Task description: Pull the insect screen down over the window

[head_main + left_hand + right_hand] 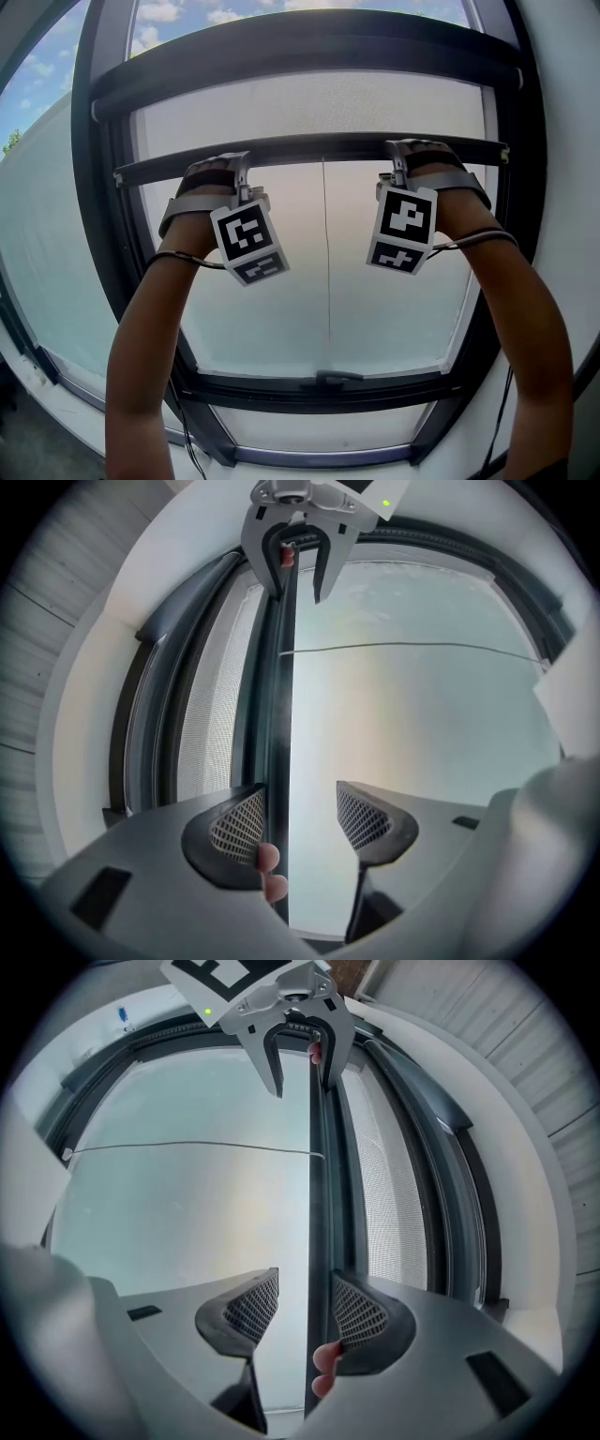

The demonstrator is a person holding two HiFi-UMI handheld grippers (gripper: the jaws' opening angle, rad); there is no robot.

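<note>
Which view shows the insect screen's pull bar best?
Head view: the pull bar shows end to end, with left tool and right tool at it. Each gripper view shows it only lengthwise, between that tool's open jaws.

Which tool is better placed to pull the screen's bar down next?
Neither left nor right wins: the left tool and the right tool each straddle the pull bar with jaws apart, either side of its middle. Closing both and pulling together looks most even.
</note>
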